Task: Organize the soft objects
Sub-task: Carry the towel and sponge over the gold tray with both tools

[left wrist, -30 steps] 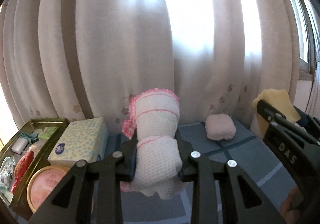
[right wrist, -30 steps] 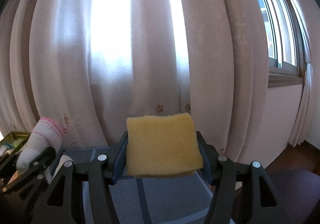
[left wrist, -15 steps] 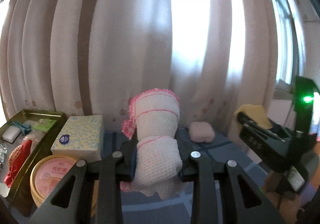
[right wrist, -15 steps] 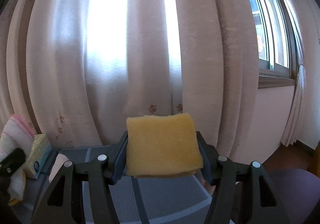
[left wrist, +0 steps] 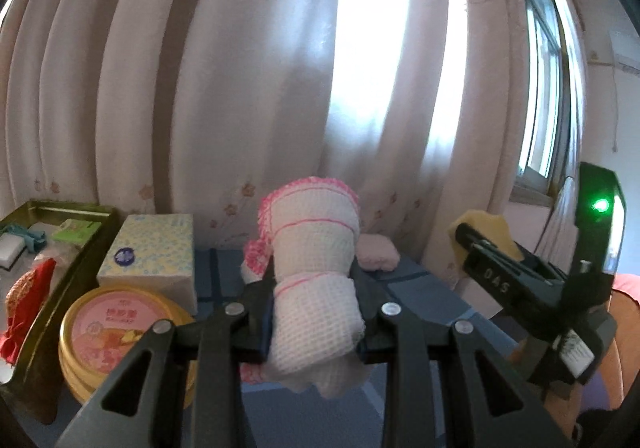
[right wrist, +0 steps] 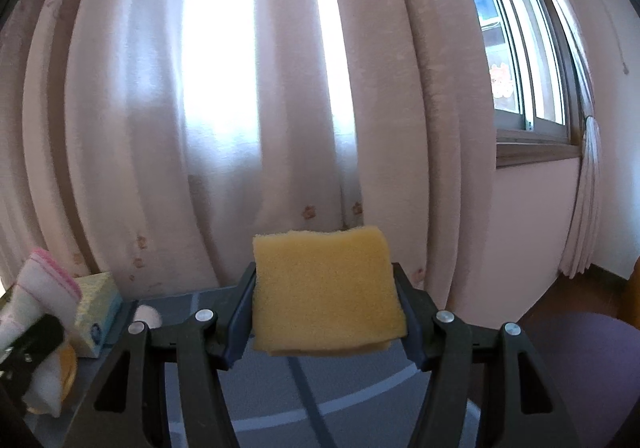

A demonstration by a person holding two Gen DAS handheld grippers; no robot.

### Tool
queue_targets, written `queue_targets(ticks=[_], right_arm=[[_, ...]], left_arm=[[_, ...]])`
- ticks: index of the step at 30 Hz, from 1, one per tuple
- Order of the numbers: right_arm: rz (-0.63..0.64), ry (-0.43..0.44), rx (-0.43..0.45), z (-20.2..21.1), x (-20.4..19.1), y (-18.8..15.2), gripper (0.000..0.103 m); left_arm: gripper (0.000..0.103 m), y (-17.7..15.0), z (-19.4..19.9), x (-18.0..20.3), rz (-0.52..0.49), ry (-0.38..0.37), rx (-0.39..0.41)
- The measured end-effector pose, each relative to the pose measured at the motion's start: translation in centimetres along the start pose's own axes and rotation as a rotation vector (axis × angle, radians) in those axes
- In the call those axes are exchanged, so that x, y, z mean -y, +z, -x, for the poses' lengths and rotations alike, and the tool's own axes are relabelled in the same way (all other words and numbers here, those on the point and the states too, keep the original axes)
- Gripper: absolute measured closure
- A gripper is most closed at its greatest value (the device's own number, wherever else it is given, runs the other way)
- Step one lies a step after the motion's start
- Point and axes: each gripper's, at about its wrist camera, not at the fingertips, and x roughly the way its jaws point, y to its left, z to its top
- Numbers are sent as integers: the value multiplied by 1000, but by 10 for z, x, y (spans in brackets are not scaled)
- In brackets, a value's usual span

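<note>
both tools lifted a bit, view swung right since a sec ago | left tool (left wrist: 316,312) level, clamping rolled towel (left wrist: 314,272) above desk (left wrist: 424,288) | right tool (right wrist: 324,308) level, gripping yellow sponge (right wrist: 324,292) off desk's right edge

I see pale pink curtains (right wrist: 248,108) hanging in long folds, glowing with daylight behind them. At right, a sliding window (right wrist: 516,60) sits above a pink wall (right wrist: 532,216). Below, the table (right wrist: 360,400) wears blue-grey cloth with lighter stripes.
</note>
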Motion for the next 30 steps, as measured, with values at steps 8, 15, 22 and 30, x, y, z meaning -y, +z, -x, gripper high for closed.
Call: queue_targets(ticks=[8,15,22,30], right_arm=[[14,41,5,18,-21,-6,40],[8,68,-3,28,-39,-10,40],[16,117,-4,42,-66,-16,40],[29,190,-15,52,-102,-22,39]], left_arm=[[75,-3,6,-15,33,85,-26],[75,-4,19,-28,0,195,-13],[75,-5,35,-47,-27,271,7],[75,-4,52,-68,-51,323,30]])
